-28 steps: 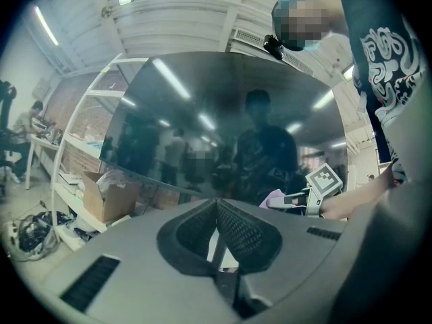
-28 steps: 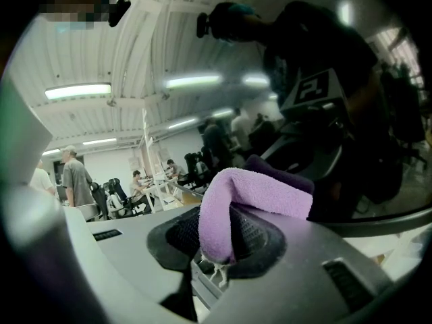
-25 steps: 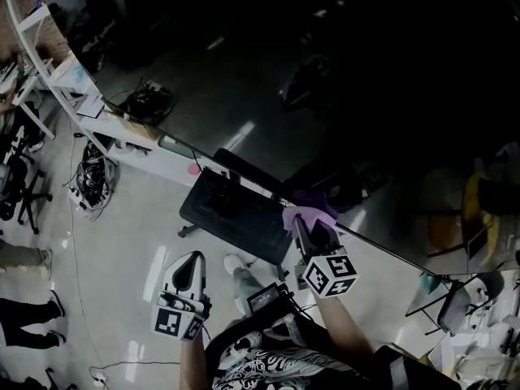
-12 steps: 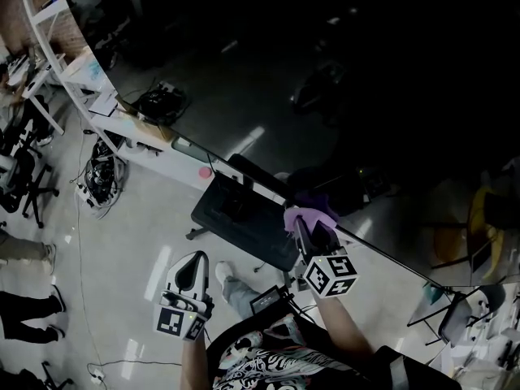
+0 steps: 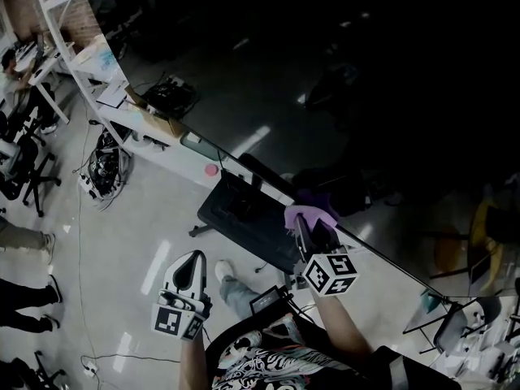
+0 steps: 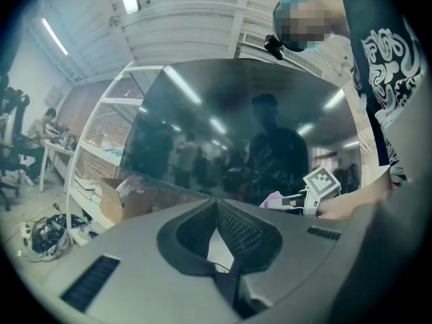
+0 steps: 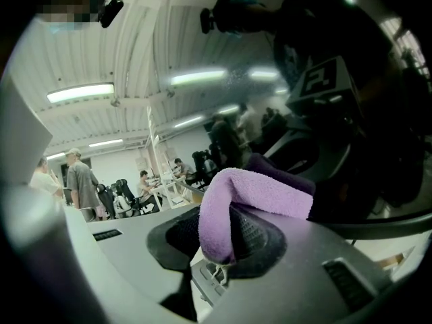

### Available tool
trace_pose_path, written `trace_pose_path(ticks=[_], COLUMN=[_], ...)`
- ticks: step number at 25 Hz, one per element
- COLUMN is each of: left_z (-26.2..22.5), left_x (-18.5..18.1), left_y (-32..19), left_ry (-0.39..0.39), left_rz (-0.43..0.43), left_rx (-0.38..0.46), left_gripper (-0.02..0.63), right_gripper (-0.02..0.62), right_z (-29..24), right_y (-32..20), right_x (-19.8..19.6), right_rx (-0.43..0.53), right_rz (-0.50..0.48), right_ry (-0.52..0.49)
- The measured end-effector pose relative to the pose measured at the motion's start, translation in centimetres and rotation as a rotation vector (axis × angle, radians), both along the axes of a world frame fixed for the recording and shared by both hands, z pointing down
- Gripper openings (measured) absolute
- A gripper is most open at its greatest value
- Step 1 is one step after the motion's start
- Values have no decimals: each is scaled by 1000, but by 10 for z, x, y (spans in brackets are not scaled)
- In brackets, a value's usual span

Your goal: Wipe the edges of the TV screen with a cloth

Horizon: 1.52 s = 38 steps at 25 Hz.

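A large dark TV screen (image 5: 341,71) fills the upper right of the head view, its lower edge (image 5: 244,165) running diagonally down to the right. My right gripper (image 5: 307,224) is shut on a purple cloth (image 5: 308,213) that touches that lower edge. In the right gripper view the purple cloth (image 7: 236,198) folds over the jaws and presses against the dark glass (image 7: 324,113). My left gripper (image 5: 191,268) hangs lower left, away from the screen, shut and empty. In the left gripper view the screen (image 6: 236,133) mirrors the room and the right gripper's marker cube (image 6: 321,182).
A dark TV stand base (image 5: 248,222) sits on the pale floor below the screen's edge. White shelving (image 5: 97,88) with boxes and a cable heap (image 5: 104,165) stand at the left. Office chairs (image 5: 20,165) and people's legs line the far left.
The view has shifted slightly, with the shelving and stand drifting right and down in the picture. Both grippers keep the same places, and the cloth stays on the screen's lower edge.
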<state>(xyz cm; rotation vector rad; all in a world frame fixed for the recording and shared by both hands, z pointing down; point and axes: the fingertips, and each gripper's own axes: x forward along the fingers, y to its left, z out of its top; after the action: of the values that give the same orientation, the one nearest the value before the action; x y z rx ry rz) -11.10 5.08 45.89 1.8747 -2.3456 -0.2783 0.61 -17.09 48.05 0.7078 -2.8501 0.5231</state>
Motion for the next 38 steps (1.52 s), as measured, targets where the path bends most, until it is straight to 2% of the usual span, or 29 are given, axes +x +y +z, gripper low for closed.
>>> trace_pose_path(ticks=[13,16,25,38], left_z=[-6,-8,-13,-8], left_x=[-50,-59,-93,-167], left_y=[10,5,-4,-14], left_ry=[14,16,24,46], left_rz=[-45,-27,-44,-78], left_rx=[19,35,20,1], left_gripper=[17,17,17,17], right_gripper=[104,104,104,103], right_z=[1,1,-2,1], right_y=[7,7,9,12], right_x=[-49,-63,-99,-156], right_rx=[-16,-22,-32,-39], right_rz=[-30,-38,-61,-90], right_ry=[3,7,6,22])
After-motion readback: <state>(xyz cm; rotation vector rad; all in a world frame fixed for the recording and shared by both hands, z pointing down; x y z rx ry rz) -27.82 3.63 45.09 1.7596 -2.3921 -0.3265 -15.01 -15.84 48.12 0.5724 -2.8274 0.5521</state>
